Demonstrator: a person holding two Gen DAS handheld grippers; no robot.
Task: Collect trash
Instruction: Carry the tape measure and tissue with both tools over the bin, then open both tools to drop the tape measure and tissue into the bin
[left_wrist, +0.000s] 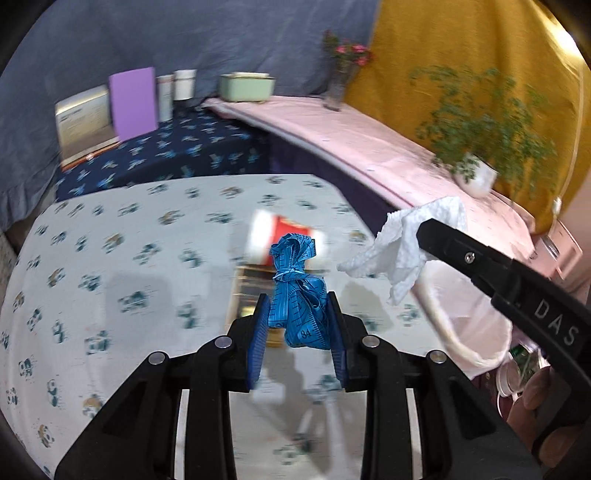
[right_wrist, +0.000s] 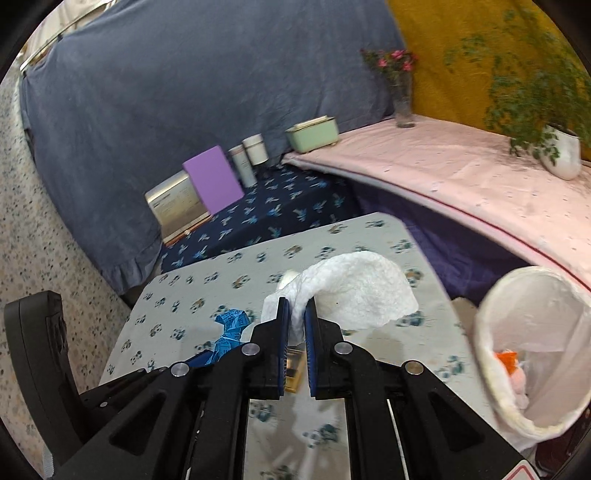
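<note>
My left gripper (left_wrist: 298, 306) is shut on a bundled blue measuring tape (left_wrist: 297, 291) and holds it above the panda-print table (left_wrist: 129, 266). The tape also shows in the right wrist view (right_wrist: 231, 326). My right gripper (right_wrist: 295, 306) is shut on a crumpled white paper towel (right_wrist: 354, 291), held above the table near its right side. The towel also shows in the left wrist view (left_wrist: 406, 240), hanging from the right gripper's finger. A white-lined bin (right_wrist: 532, 354) stands to the right of the table, with orange and pink scraps inside.
A red and white cup (left_wrist: 273, 236) lies on the table behind the tape. A brown box (left_wrist: 251, 291) lies beneath my left gripper. A pink-covered shelf (right_wrist: 461, 173) carries a potted plant (right_wrist: 561, 155), flower vase (right_wrist: 402, 99) and green box (right_wrist: 314, 134).
</note>
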